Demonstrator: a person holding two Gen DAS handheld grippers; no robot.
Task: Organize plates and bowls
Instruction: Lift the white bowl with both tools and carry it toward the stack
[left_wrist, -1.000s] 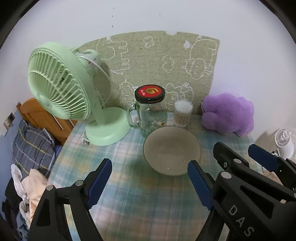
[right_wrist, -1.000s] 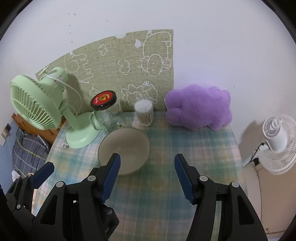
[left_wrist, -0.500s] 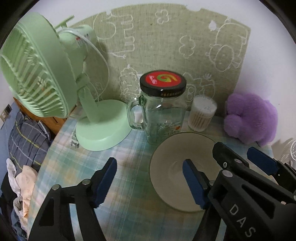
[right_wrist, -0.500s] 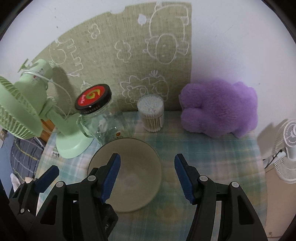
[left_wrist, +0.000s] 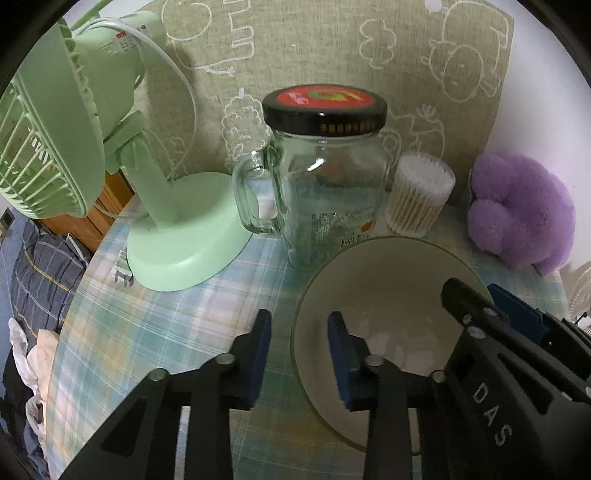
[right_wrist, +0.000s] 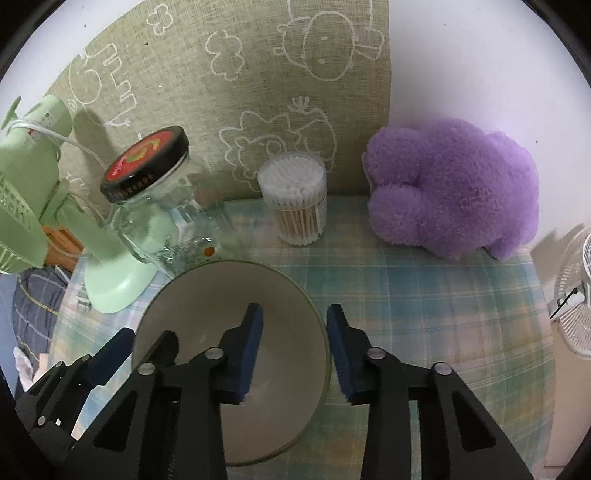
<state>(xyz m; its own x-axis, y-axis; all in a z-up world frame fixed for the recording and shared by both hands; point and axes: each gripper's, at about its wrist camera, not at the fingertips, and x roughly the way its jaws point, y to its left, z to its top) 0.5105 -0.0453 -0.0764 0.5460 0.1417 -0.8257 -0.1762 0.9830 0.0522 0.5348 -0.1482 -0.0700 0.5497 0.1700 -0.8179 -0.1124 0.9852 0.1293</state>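
A beige bowl (left_wrist: 388, 295) (right_wrist: 221, 302) sits on the plaid tablecloth (left_wrist: 166, 332), just in front of a glass jar. My left gripper (left_wrist: 299, 354) straddles the bowl's left rim, one blue pad outside and one inside. Its jaws are closing, with a gap still showing on each side of the rim. My right gripper (right_wrist: 295, 350) straddles the right rim the same way, inner pad over the bowl's hollow, outer pad close beside the rim, jaws closing. Each gripper also shows at the edge of the other's view.
Behind the bowl stand a glass mug jar (left_wrist: 325, 184) with a black and red lid, a green desk fan (left_wrist: 110, 147), a tub of cotton swabs (left_wrist: 419, 199) and a purple plush (left_wrist: 517, 214). A white fan (right_wrist: 576, 295) stands off the table's right edge; clothes lie past the left edge.
Both grippers have come down and forward to the bowl, now straddling its rim on either side. Both pairs of jaws have narrowed a lot from wide open.
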